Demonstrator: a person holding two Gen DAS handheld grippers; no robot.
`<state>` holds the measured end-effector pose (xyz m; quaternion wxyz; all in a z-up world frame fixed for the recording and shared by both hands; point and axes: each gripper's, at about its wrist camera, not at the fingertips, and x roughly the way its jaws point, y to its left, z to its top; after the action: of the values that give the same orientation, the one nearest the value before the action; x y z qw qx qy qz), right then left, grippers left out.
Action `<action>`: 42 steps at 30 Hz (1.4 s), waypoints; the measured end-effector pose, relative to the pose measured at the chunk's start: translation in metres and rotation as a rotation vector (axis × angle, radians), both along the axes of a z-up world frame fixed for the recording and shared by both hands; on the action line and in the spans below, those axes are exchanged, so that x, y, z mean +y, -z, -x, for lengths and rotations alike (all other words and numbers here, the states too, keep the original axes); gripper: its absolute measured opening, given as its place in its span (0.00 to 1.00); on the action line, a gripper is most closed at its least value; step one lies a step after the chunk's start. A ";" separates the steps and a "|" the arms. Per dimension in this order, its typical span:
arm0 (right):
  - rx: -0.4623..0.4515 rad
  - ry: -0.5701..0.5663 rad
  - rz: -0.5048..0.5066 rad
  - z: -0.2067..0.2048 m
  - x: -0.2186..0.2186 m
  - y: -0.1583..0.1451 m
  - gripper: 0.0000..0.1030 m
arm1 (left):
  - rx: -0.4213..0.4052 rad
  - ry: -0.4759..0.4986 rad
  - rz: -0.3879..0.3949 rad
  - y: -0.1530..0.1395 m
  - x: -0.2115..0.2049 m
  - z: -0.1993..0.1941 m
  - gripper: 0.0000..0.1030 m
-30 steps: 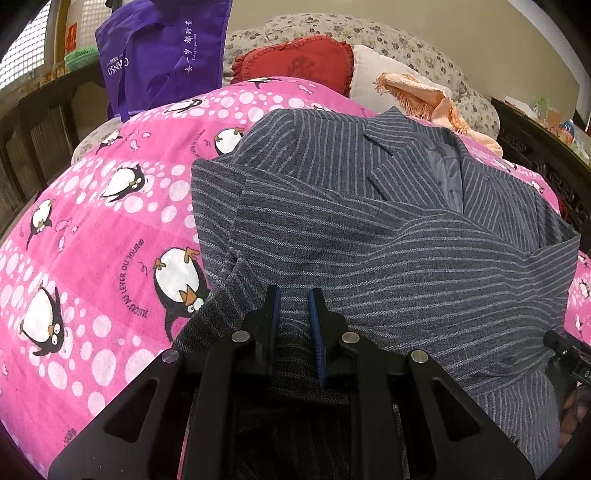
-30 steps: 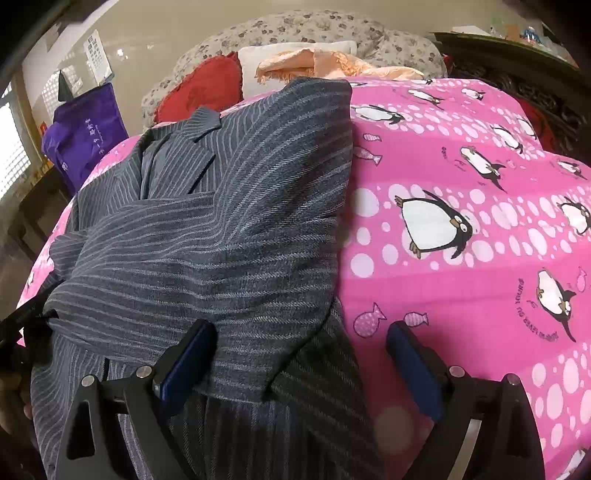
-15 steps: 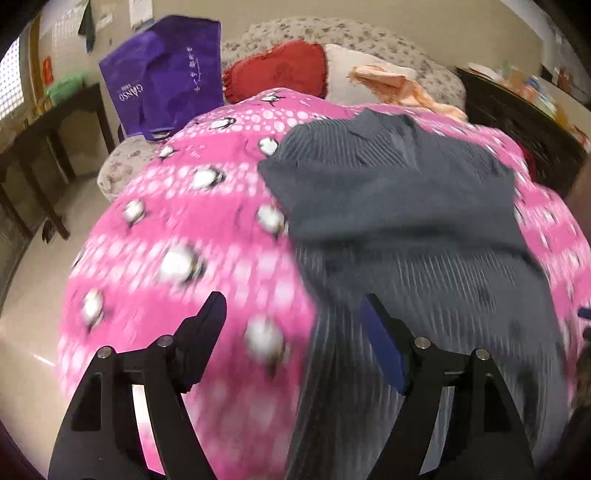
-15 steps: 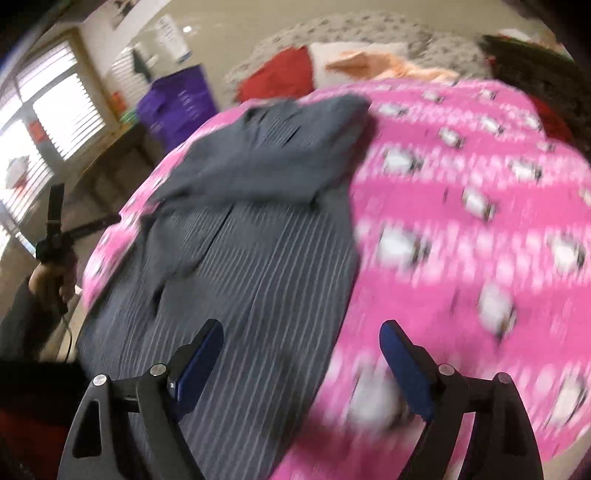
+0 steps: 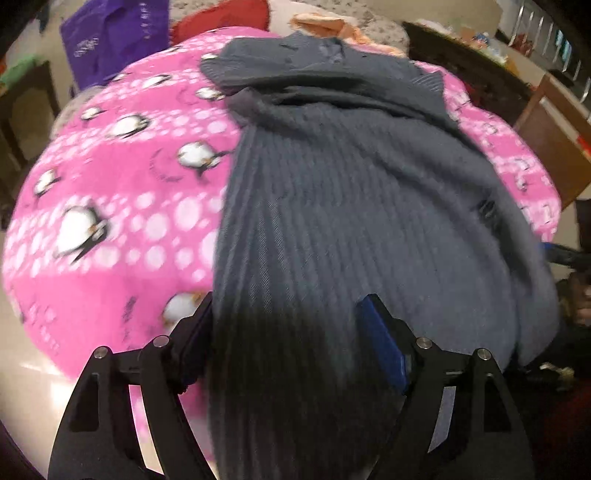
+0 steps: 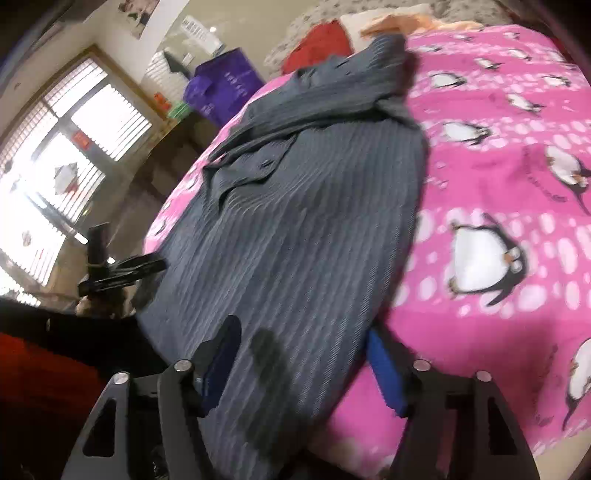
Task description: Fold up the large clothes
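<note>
A grey pinstriped jacket [image 5: 332, 184] lies lengthwise on a pink penguin blanket [image 5: 110, 177], collar far, sleeves folded across its upper part. My left gripper [image 5: 288, 343] is open at the near hem, its pads astride the jacket's left strip without pressing it. In the right wrist view the jacket [image 6: 295, 221] runs away from my right gripper [image 6: 303, 362], whose jaws are closing around the hem's right corner; the fabric lies between the blue pads [image 6: 386, 373], which are still apart from it. Each gripper shows at the other view's edge: the right gripper [image 5: 565, 254], the left gripper [image 6: 122, 269].
A purple bag [image 5: 110, 37], a red cushion [image 5: 221, 18] and an orange cloth [image 5: 325, 26] sit beyond the blanket's far end. Dark wooden furniture [image 5: 461, 62] stands at the right, a window [image 6: 55, 166] at the left. Pale floor [image 5: 22, 350] shows below the bed's near edge.
My left gripper let go of the jacket fold, opened wide and drew back to the near hem. My right gripper also pulled back to the hem, and its jaws have narrowed.
</note>
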<state>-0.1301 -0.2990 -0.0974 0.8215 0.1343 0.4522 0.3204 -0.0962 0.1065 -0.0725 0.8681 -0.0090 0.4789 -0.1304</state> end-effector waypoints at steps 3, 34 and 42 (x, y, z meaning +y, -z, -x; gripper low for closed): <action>0.031 0.056 0.002 -0.007 -0.001 0.005 0.62 | -0.003 0.009 -0.003 0.005 0.002 -0.018 0.75; -0.009 -0.231 -0.156 0.006 0.014 0.005 0.16 | 0.081 0.140 0.133 0.000 0.020 -0.017 0.10; 0.039 -0.297 -0.095 0.008 0.024 0.010 0.27 | 0.060 0.242 -0.005 0.000 -0.011 0.003 0.46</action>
<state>-0.1383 -0.2754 -0.1072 0.7488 0.1108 0.4672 0.4568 -0.0987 0.0954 -0.0721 0.8315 0.0473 0.5024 -0.2325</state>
